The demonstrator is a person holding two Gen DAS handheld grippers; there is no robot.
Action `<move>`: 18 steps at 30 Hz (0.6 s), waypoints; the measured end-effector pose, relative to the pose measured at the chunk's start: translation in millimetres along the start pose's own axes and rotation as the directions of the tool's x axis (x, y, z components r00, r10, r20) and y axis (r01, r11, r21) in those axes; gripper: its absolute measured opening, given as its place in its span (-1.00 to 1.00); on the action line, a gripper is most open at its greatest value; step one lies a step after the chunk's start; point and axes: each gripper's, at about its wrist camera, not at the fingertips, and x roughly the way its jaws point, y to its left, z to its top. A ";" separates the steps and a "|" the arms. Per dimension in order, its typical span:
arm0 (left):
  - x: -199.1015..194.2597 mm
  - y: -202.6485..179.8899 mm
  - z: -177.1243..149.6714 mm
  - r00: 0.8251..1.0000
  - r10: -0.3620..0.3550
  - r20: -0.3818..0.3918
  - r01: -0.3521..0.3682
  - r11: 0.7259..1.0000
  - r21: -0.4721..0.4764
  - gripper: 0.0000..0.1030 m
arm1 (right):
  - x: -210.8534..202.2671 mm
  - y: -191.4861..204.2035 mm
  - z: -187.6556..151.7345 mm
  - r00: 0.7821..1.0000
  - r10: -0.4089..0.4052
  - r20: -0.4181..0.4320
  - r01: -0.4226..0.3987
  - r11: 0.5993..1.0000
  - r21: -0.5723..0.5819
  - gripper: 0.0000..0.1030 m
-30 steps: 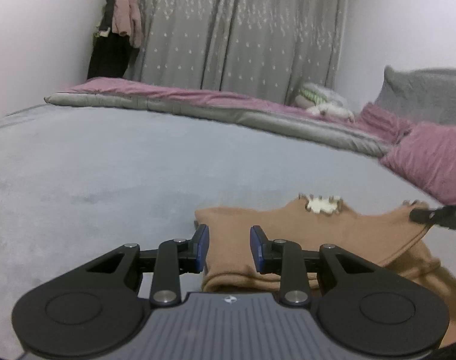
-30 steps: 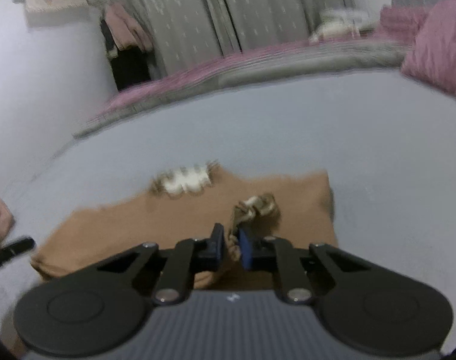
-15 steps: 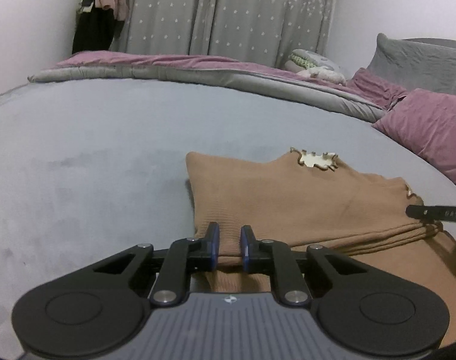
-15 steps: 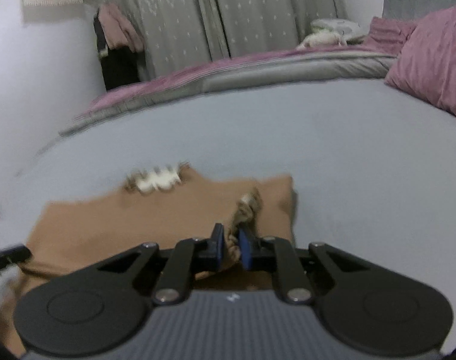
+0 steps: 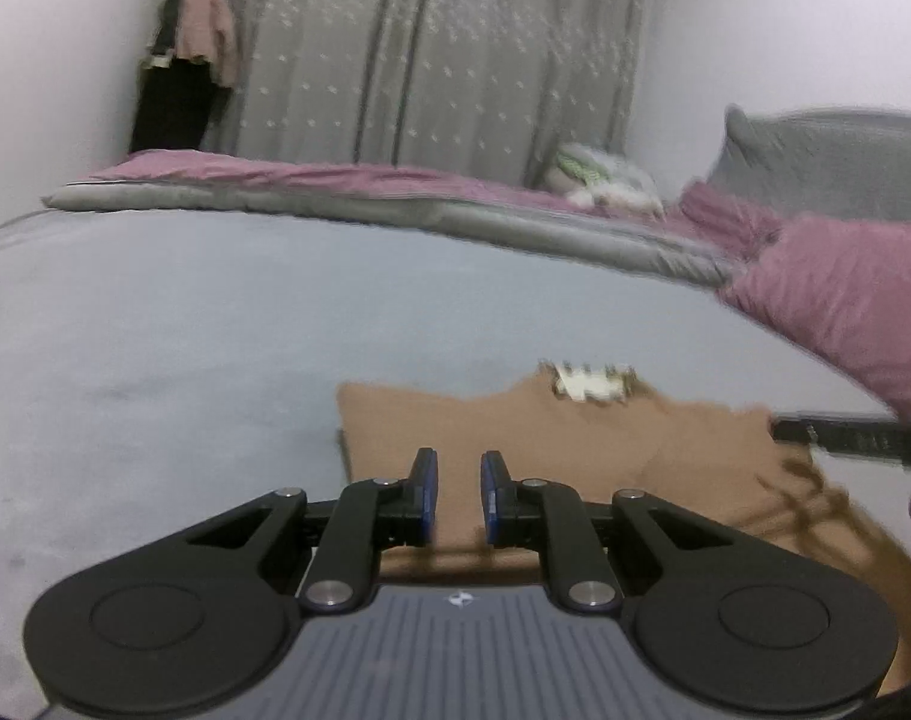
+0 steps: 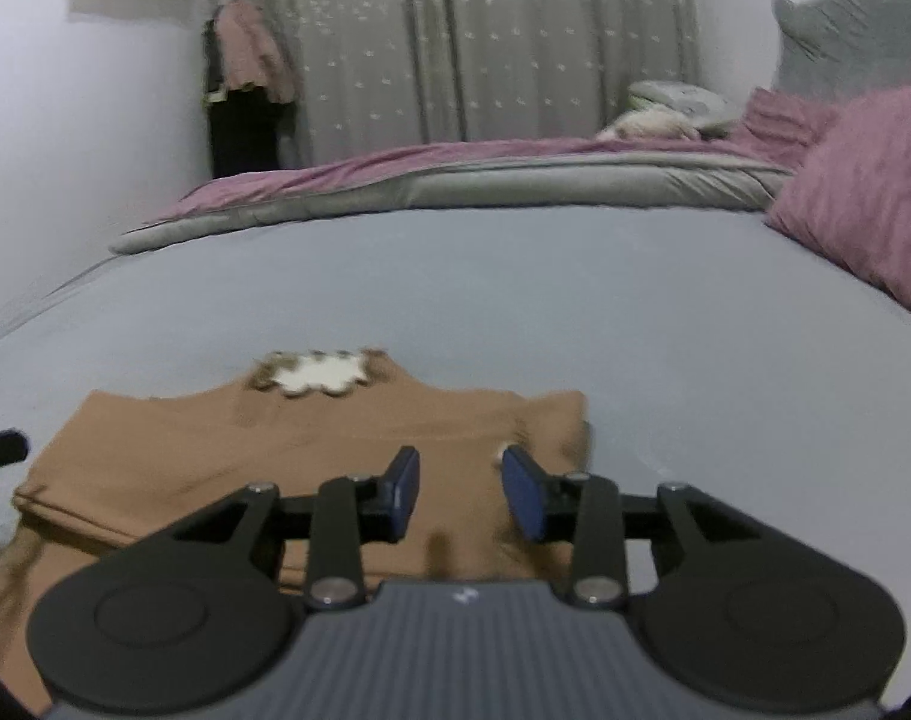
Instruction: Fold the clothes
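A tan knit garment [image 5: 575,456] with a white-and-brown patch [image 5: 593,383] lies partly folded on the grey bed cover. It also shows in the right wrist view [image 6: 311,450], with the patch [image 6: 317,373] at its far edge. My left gripper [image 5: 458,495] is open and empty just above the garment's left part. My right gripper [image 6: 460,489] is open and empty above the garment's right part. The right gripper's finger [image 5: 845,438] shows at the right in the left wrist view.
A grey bed cover [image 6: 575,312] spreads all around the garment. Pink pillows [image 5: 845,312] lie at the right. A folded pink and grey duvet [image 5: 365,198] lies along the far side. Grey curtains [image 6: 485,42] and hung clothes [image 5: 185,72] stand behind.
Both grippers have opened and let go of the garment, which now lies on the bed. The left gripper had closed on its edge half a second ago.
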 end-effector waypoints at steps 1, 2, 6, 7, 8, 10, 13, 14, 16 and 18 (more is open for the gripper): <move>3.5 -3.1 -2.2 1.000 0.002 -0.020 -0.001 1.000 0.020 -0.73 | 0.6 6.2 2.4 1.000 0.010 0.002 -0.010 1.000 -0.013 -0.35; 7.1 -6.1 -4.8 0.999 0.008 -0.042 -0.006 0.999 0.045 -0.73 | 3.3 14.6 4.5 1.000 0.025 -0.002 -0.025 0.999 -0.021 -0.35; 12.7 -14.1 -11.6 0.996 0.041 -0.074 -0.032 0.993 0.116 -0.71 | 18.8 52.1 4.6 0.997 0.070 -0.041 -0.073 0.994 -0.082 -0.37; 13.5 -14.1 -11.5 0.996 0.043 -0.080 -0.033 0.993 0.115 -0.71 | 24.3 58.3 1.6 0.996 0.068 -0.062 -0.074 0.993 -0.096 -0.38; 14.1 -13.7 -11.9 0.995 0.043 -0.085 -0.034 0.993 0.111 -0.70 | 29.8 64.4 -1.3 0.994 0.065 -0.083 -0.074 0.991 -0.111 -0.39; 16.2 -11.9 -11.9 0.995 0.039 -0.090 -0.030 0.995 0.099 -0.69 | 37.6 64.6 -7.7 0.992 0.054 -0.112 -0.066 0.992 -0.108 -0.43; 16.1 -11.4 -13.1 0.995 0.035 -0.092 -0.028 0.996 0.080 -0.69 | 35.2 47.9 -6.2 0.993 0.036 -0.115 -0.044 0.997 -0.063 -0.43; 15.9 -11.0 -13.6 0.995 0.036 -0.092 -0.029 0.997 0.075 -0.69 | 31.8 40.9 -7.9 0.993 0.007 -0.115 -0.015 0.998 -0.067 -0.43; 15.6 -10.9 -13.5 0.995 0.037 -0.094 -0.031 0.997 0.069 -0.70 | 23.6 26.5 -9.9 0.993 -0.026 -0.118 0.020 0.998 -0.058 -0.43; 13.1 -12.6 -11.0 0.994 0.039 -0.104 -0.033 0.998 0.055 -0.70 | 13.0 12.6 -13.4 0.992 -0.038 -0.122 0.034 0.999 -0.034 -0.46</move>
